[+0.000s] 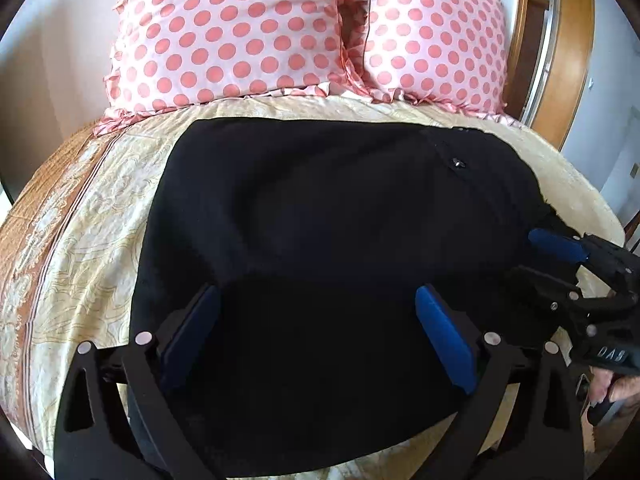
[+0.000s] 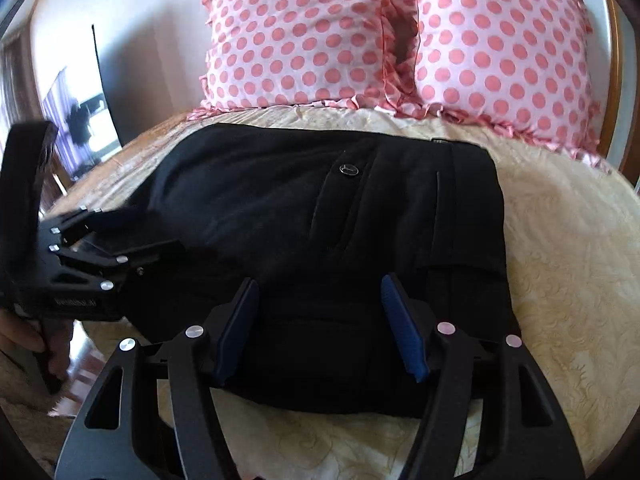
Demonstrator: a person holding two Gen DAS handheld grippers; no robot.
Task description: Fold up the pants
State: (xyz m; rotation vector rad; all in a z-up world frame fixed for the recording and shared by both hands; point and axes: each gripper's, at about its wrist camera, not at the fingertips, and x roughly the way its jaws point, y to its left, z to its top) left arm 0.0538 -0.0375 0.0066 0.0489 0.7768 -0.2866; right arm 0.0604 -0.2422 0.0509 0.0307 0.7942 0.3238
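Black pants (image 1: 320, 216) lie folded into a compact block on the cream bedspread, seen also in the right wrist view (image 2: 328, 216), with a small metal button (image 2: 347, 169) on top. My left gripper (image 1: 320, 316) hovers open just above the near part of the pants, nothing between its blue pads. My right gripper (image 2: 320, 308) is also open over the near edge of the pants and holds nothing. It shows from the side in the left wrist view (image 1: 560, 256), at the pants' right edge. The left gripper shows at the left in the right wrist view (image 2: 100, 240).
Two pink polka-dot pillows (image 1: 224, 36) (image 2: 500, 52) stand against the headboard behind the pants. The patterned cream bedspread (image 1: 80, 220) (image 2: 568, 248) surrounds the pants. A wooden door frame (image 1: 560, 52) is at the right; a dark mirror (image 2: 96, 88) at the left.
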